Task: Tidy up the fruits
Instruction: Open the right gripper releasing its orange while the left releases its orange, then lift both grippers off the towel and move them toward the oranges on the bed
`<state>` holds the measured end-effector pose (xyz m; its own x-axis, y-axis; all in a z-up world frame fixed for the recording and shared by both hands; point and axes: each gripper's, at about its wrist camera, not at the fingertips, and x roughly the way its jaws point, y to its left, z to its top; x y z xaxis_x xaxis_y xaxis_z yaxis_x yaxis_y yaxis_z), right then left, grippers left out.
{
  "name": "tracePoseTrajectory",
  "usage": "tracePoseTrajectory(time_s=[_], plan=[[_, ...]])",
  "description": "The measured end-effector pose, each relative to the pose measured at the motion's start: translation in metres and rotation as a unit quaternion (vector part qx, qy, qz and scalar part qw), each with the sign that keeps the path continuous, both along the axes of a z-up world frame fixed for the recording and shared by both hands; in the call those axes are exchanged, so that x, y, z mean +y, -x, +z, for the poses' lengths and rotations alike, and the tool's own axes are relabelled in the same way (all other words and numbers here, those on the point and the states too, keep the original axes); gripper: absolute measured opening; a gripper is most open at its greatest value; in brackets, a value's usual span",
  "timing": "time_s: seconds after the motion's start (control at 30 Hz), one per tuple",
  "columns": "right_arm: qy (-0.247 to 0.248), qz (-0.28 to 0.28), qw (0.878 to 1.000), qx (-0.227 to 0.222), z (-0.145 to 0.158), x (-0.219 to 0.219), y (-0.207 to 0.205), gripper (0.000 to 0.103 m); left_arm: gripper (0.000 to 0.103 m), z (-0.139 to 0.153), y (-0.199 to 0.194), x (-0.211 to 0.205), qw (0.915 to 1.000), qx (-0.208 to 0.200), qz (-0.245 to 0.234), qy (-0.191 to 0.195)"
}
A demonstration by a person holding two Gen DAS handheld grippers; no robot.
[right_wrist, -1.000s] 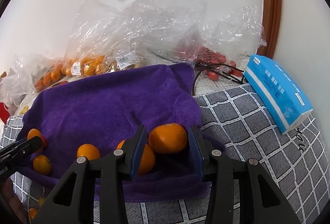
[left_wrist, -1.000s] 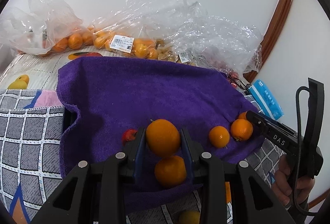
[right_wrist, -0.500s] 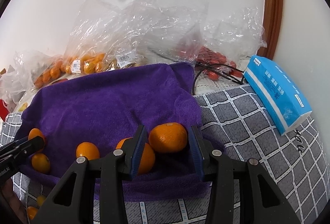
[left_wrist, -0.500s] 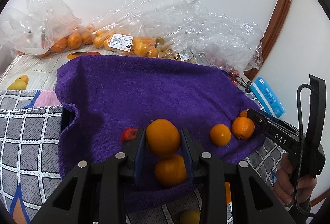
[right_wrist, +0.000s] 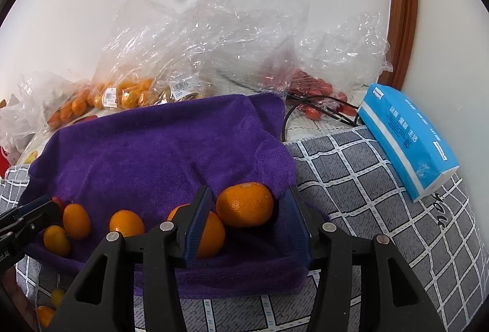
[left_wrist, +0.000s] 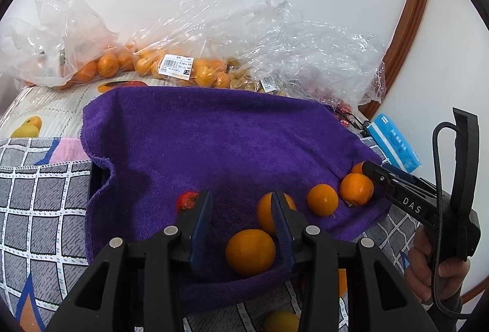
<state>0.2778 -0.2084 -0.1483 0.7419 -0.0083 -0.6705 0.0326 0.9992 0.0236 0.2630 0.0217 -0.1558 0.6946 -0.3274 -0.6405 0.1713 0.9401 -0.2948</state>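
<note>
A purple towel (left_wrist: 214,136) lines a dark tray, and several oranges lie along its near edge. My left gripper (left_wrist: 241,203) is open with nothing in it. One orange (left_wrist: 250,252) lies between its fingers on the towel and another (left_wrist: 265,214) sits just behind the right finger. A small red fruit (left_wrist: 187,200) lies by the left finger. My right gripper (right_wrist: 249,200) is open around an orange (right_wrist: 244,204) that rests on the towel, apart from the right finger. Another orange (right_wrist: 211,232) lies behind its left finger.
Clear plastic bags (left_wrist: 171,69) with oranges and red fruits (right_wrist: 308,87) lie along the wall behind the towel. A blue tissue pack (right_wrist: 406,136) lies at the right on the grey checked cloth (right_wrist: 366,179). Loose fruits (left_wrist: 281,321) lie in front of the tray.
My left gripper has opened and let its orange drop onto the towel. My right gripper has opened wider around its orange, which now rests on the towel.
</note>
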Motion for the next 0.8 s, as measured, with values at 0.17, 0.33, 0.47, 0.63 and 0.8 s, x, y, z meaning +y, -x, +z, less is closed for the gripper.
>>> tracePoseTrajectory(time_s=[0.17, 0.33, 0.47, 0.63, 0.8], plan=[[0.001, -0.008, 1.0, -0.003, 0.002, -0.002, 0.001, 0.055, 0.041, 0.002, 0.002, 0.003, 0.9999, -0.008, 0.006, 0.006], [0.001, -0.015, 1.0, -0.011, 0.004, -0.003, 0.003, 0.057, 0.041, 0.004, 0.003, 0.004, 0.9998, -0.015, 0.014, 0.008], [0.0, -0.014, 1.0, -0.014, 0.005, -0.001, 0.005, 0.057, 0.041, 0.005, 0.005, 0.006, 0.9995, -0.021, 0.021, 0.009], [0.004, -0.014, 1.0, -0.026, 0.006, 0.002, 0.008, 0.057, 0.041, 0.006, 0.009, 0.009, 0.9989, -0.033, 0.032, 0.009], [0.015, -0.001, 0.999, -0.037, 0.01, 0.009, 0.012, 0.057, 0.041, 0.009, 0.011, 0.011, 0.9983, -0.041, 0.042, 0.005]])
